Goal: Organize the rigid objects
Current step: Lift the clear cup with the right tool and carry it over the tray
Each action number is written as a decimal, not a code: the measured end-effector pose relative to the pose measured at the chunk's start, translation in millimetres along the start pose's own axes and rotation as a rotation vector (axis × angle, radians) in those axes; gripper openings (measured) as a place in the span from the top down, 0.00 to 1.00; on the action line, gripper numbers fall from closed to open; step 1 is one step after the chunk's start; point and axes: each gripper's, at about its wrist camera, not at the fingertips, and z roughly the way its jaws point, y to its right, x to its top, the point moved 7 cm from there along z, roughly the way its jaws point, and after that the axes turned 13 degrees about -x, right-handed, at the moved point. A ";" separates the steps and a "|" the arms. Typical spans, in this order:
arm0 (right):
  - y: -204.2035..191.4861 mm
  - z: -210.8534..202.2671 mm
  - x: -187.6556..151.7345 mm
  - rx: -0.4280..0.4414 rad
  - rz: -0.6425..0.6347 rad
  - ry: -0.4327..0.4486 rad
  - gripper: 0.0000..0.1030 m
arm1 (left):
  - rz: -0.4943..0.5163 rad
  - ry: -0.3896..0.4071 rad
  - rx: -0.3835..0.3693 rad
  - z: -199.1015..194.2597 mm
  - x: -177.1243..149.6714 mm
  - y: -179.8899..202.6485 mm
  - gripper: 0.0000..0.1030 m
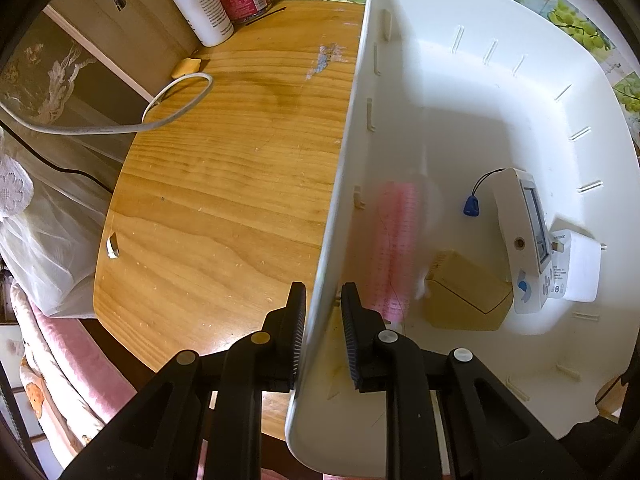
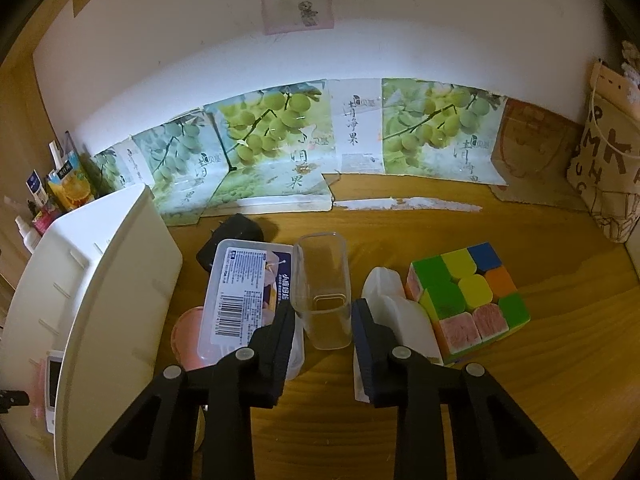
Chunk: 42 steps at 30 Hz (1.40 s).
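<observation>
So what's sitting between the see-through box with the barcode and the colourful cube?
A clear plastic cup and a white bottle beside it, shown in the right wrist view.

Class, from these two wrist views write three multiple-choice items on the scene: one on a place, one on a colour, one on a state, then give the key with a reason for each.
1. Where does the clear plastic cup lie?
A. inside the white bin
B. on the wooden table, between the right gripper's fingers
C. on top of the puzzle cube

2. What colour is the small tag on the black cord in the white bin?
A. blue
B. red
C. green

3. What does the left gripper straddle?
A. nothing
B. the bin's wall
C. a white bottle

Key: B, the cup lies on its side between the right gripper fingers; A, the blue tag sits beside the white handheld device; B, one finger is outside the wall and one inside.
</observation>
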 end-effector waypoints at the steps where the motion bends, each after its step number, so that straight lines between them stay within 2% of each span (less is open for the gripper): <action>1: -0.3 -0.4 -0.1 -0.001 -0.001 0.000 0.72 | 0.000 0.000 0.000 0.0 0.0 0.0 0.79; 19: -1.6 -33.3 4.4 0.005 -0.047 0.053 0.72 | 0.030 0.004 -0.001 -1.1 -1.3 4.1 0.80; 28: -17.3 -84.1 14.6 0.043 -0.086 0.139 0.72 | 0.070 -0.011 -0.005 -0.1 -1.1 6.8 0.83; 42: -75.6 -163.2 17.3 0.144 -0.165 0.248 0.72 | 0.137 -0.030 -0.038 3.5 -0.7 9.0 0.83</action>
